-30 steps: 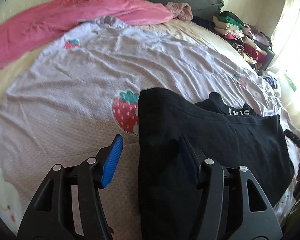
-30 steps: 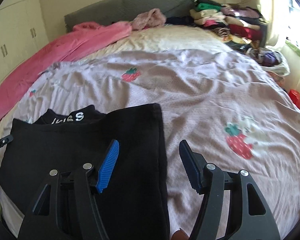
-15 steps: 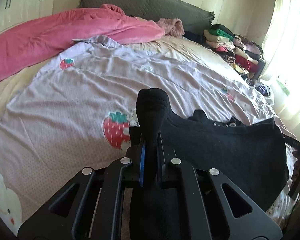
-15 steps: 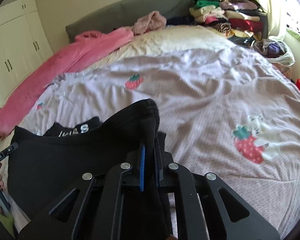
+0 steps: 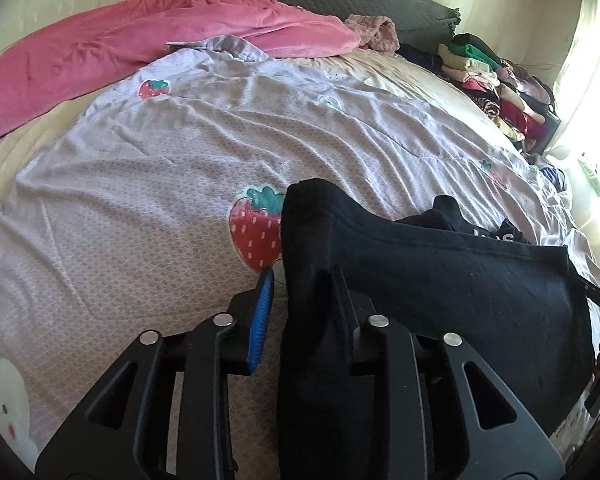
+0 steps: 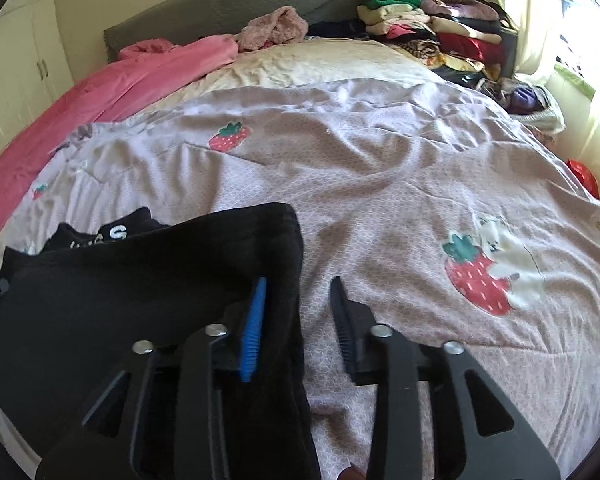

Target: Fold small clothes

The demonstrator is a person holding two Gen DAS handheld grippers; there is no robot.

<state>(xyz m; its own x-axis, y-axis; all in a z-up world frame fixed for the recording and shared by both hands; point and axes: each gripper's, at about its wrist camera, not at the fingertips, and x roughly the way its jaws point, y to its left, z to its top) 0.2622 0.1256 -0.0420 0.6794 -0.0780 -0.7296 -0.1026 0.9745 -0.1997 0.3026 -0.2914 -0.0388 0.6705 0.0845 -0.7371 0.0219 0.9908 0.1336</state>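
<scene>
Glaring right-side daylight; perhaps overexposed

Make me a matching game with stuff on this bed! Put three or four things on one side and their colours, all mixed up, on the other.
Things:
1. blanket
2. shirt
3. strawberry
4. headboard

Colours:
A. grey
B. red with a green top
C. pink
D. black

Pairs: 1-C, 2-D, 3-B, 4-A
</scene>
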